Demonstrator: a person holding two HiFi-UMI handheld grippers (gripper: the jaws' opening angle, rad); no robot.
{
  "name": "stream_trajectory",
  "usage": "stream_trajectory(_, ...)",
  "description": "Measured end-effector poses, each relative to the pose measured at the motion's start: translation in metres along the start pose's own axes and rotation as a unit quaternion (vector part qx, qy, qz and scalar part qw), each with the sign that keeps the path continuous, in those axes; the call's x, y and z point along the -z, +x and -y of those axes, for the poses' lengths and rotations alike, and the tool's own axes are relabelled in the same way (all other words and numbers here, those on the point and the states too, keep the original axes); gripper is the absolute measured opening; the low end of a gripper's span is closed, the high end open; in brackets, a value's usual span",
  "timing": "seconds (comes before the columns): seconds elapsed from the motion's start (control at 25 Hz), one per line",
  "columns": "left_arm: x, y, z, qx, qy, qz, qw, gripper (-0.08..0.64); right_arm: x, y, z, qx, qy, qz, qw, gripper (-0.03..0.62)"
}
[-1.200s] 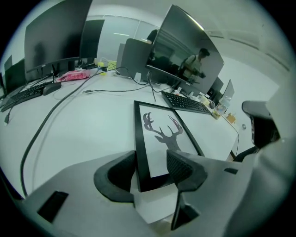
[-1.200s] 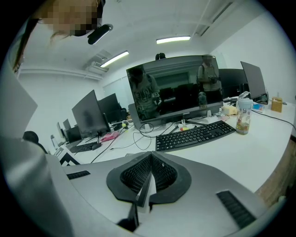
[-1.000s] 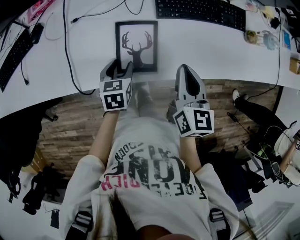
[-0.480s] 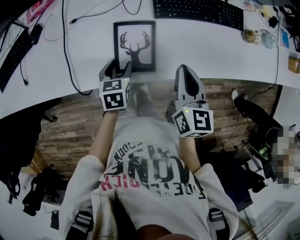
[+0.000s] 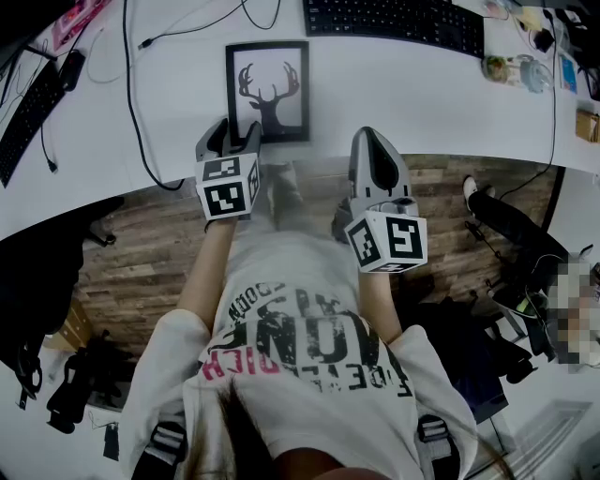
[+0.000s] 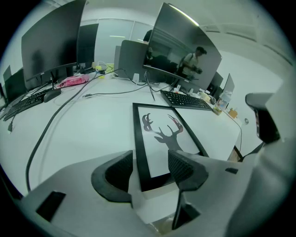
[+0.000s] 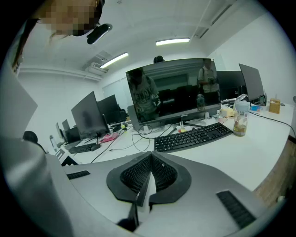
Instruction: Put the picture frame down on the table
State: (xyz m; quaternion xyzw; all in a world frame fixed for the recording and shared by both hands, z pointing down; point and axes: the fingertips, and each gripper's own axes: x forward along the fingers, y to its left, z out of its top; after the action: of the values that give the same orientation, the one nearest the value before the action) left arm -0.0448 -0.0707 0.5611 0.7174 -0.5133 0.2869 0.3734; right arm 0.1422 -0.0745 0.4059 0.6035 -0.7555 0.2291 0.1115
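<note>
Presently, the picture frame [image 5: 267,91], bearing a stag silhouette, is laid flat on the white table [image 5: 422,94], its near edge just inside the table's front edge.

- Left gripper [image 5: 235,138]: held low at the table's front edge and pointed forward. Its jaws are spread apart on either side of the frame's near left corner. No clamping is seen in the left gripper view.
- Right gripper [image 5: 371,137]: held at the table's front edge, well right of the frame. Its jaws are pressed together with nothing between them.
- Open room: bare tabletop is seen right of the frame. A black cable [image 5: 132,94] runs to the left, apart from it. A keyboard [image 5: 394,23] is set beyond, to the right.
</note>
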Motion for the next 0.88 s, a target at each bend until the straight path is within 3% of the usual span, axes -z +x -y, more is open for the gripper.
stream_trajectory(0.88, -0.011, -0.010, 0.002, 0.004, 0.011, 0.024, 0.9997, 0.201, -0.007, -0.009, -0.003, 0.007, 0.000, 0.015, 1.000, 0.000)
